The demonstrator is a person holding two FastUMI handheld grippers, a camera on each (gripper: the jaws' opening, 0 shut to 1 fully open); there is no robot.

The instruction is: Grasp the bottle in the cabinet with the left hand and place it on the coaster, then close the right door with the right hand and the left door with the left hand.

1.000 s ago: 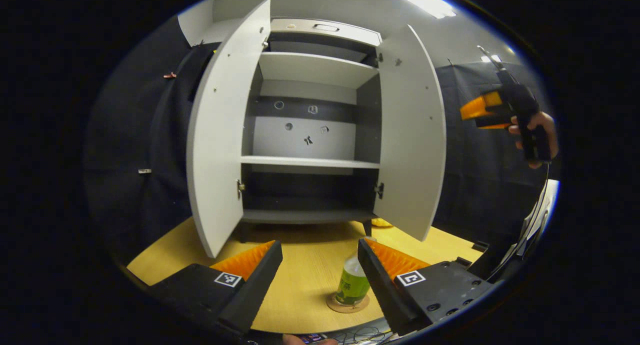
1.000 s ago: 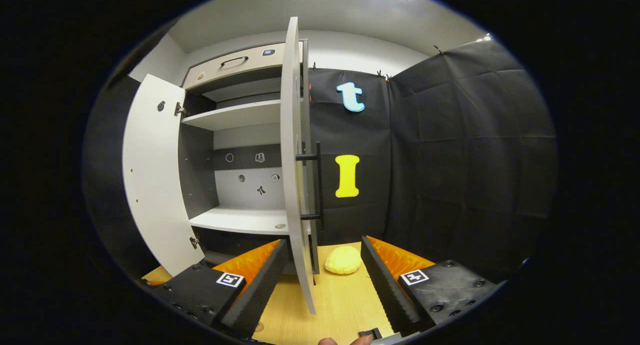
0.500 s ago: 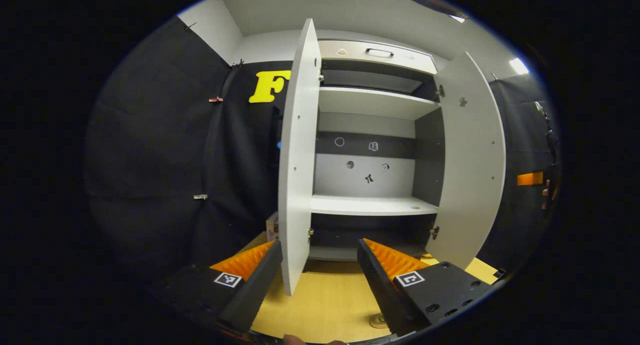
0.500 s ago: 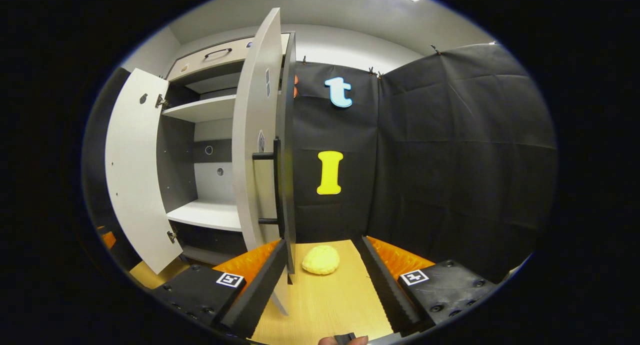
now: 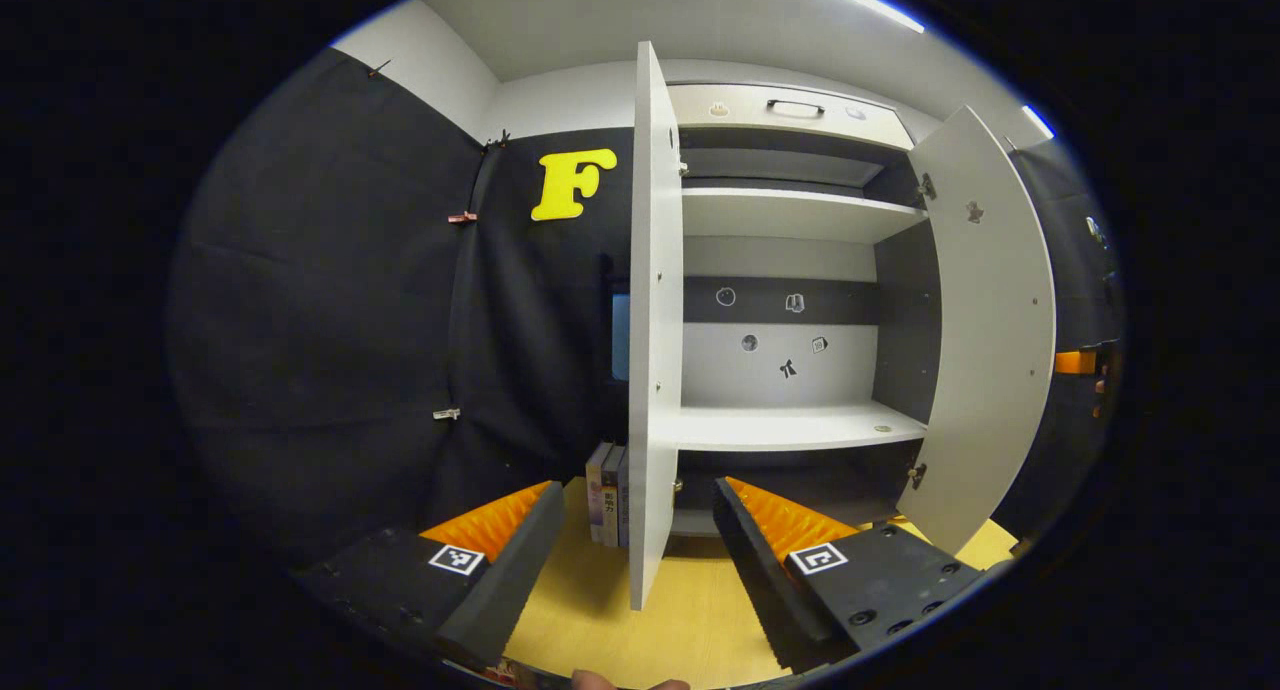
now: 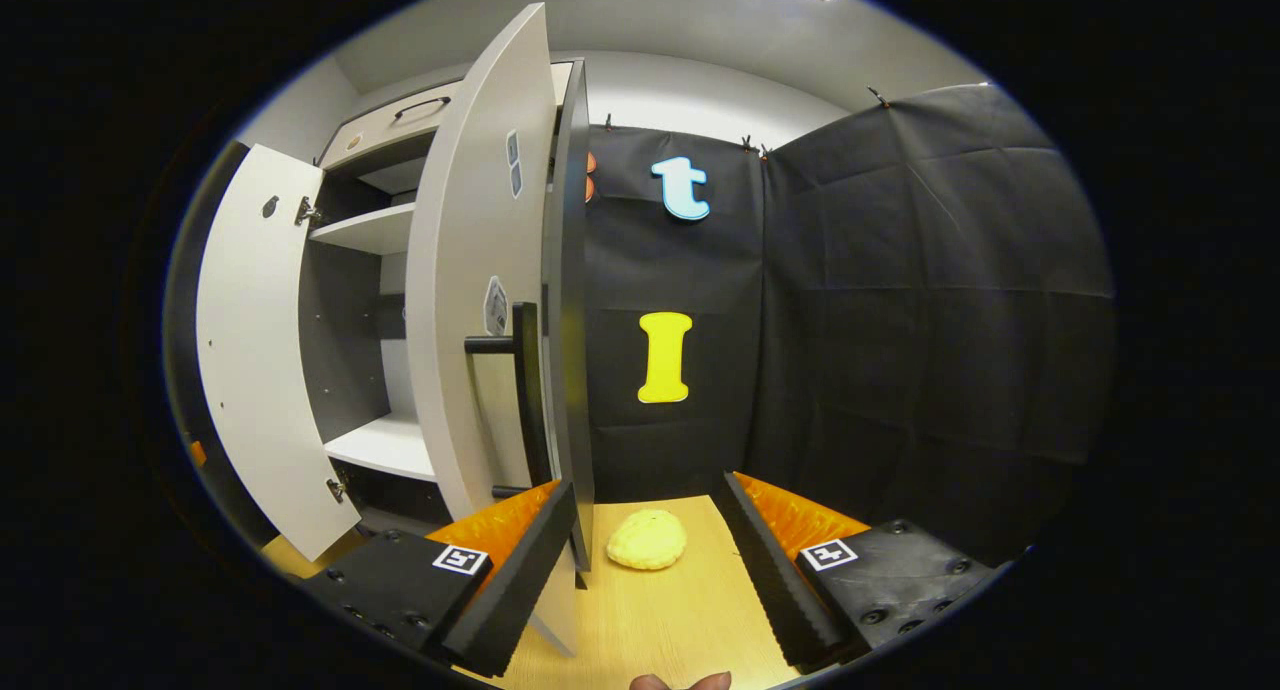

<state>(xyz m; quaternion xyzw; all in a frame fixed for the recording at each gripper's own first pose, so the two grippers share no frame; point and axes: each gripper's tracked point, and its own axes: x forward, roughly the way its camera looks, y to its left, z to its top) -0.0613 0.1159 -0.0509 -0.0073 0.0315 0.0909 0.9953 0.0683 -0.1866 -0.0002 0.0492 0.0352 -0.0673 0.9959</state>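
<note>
White left door (image 5: 652, 370) stands between left tool (image 5: 630, 560) fingers.

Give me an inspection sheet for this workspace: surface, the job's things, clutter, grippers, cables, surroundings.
Surface: light wooden tabletop, bare in front of the cabinet.
Job's things: cabinet with both doors open; left door seen nearly edge-on between the left gripper's fingers; right door swung out, its black handle facing the right gripper.
Clutter: yellow lumpy object on the table beside the cabinet; a few books standing behind the left door.
Grippers: left gripper open, holding nothing; right gripper open, holding nothing.
Cables: nothing seen.
Surroundings: black cloth booth walls, white ceiling with strip lights.
</note>
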